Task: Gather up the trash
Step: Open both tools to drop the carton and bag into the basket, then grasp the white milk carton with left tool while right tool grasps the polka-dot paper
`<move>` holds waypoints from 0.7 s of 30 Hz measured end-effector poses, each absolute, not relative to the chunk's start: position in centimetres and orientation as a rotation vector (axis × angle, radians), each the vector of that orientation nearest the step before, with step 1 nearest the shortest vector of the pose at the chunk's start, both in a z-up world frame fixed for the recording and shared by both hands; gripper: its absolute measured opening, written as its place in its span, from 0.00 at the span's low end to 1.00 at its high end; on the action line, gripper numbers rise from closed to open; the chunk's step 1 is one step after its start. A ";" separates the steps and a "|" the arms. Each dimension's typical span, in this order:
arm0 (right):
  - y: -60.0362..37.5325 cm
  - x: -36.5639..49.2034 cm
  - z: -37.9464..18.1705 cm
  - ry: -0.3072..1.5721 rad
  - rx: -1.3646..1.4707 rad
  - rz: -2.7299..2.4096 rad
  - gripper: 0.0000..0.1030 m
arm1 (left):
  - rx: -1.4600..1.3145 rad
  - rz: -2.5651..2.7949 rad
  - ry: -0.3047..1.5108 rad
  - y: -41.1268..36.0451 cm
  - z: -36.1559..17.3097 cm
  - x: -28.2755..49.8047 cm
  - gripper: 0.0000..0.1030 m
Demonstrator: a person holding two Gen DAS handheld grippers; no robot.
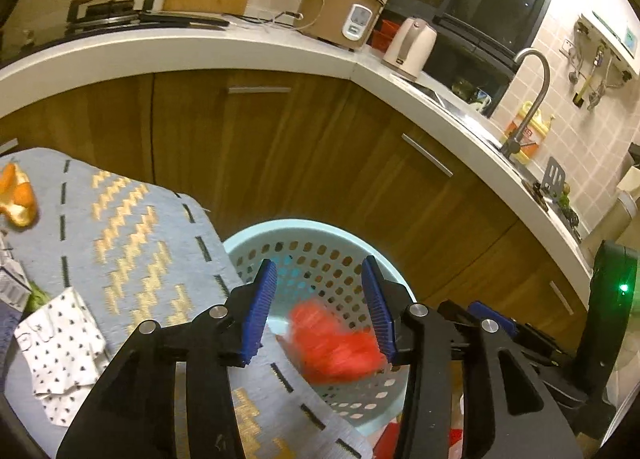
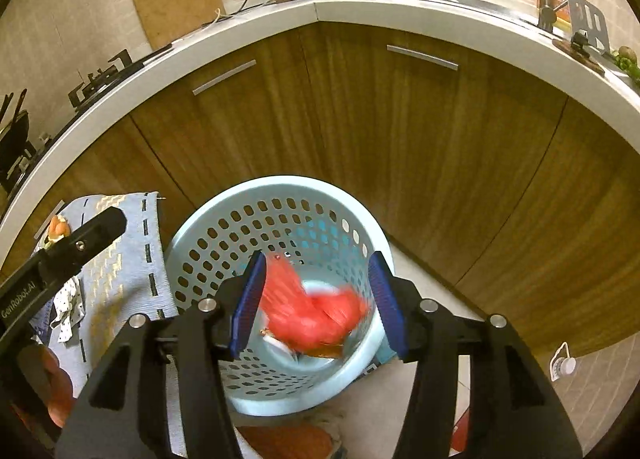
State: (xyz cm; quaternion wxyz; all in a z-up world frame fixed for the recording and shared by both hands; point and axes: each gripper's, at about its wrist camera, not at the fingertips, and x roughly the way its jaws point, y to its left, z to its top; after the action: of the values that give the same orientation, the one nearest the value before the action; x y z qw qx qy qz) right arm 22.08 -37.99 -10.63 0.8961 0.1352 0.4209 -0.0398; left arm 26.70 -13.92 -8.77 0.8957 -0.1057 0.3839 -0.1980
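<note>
the right gripper point(image 2: 316, 299) hangs above the pale blue perforated basket point(image 2: 276, 219), blue pads spread wide and holding nothing; a blurred red wrapper point(image 2: 316, 319) is inside the basket. the left gripper point(image 1: 320, 307), also spread and unloaded, hangs over the basket's rim beside the grey patterned cloth point(image 1: 132, 215), where an orange peel point(image 1: 18, 199) lies.

one perforated blue basket point(image 2: 276, 219), one red bag point(image 2: 316, 315), one orange peel point(image 1: 18, 199), one spotted napkin point(image 1: 60, 343)

Basket point(image 2: 276, 219) stands on floor before the corner cabinets point(image 2: 360, 131). Bag point(image 2: 316, 315) inside basket, blurred. Cloth-covered surface point(image 1: 132, 219) just left of basket; peel point(image 1: 18, 199) and crumpled paper point(image 1: 60, 343) lie on it. Rice cooker point(image 1: 340, 13) and kettle point(image 1: 408, 45) on counter point(image 1: 200, 51) behind.
</note>
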 end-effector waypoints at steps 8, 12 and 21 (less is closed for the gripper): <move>-37.0 20.9 -8.8 0.826 0.256 -0.062 0.48 | -0.233 -0.404 0.750 -12.0 -7.0 24.9 0.42; -35.7 20.1 -7.3 0.789 0.235 -0.032 0.48 | -0.242 -0.396 0.726 -10.7 -6.0 23.7 0.42; -31.1 18.0 -3.7 0.671 0.182 0.059 0.48 | -0.213 -0.323 0.625 -5.5 -2.8 19.9 0.56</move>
State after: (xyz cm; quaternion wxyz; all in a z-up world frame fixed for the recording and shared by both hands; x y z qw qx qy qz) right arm 18.04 -31.13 -3.69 0.9398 0.0890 0.3287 0.0290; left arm 19.87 -5.47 -2.80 0.9333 -0.1042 0.3054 -0.1577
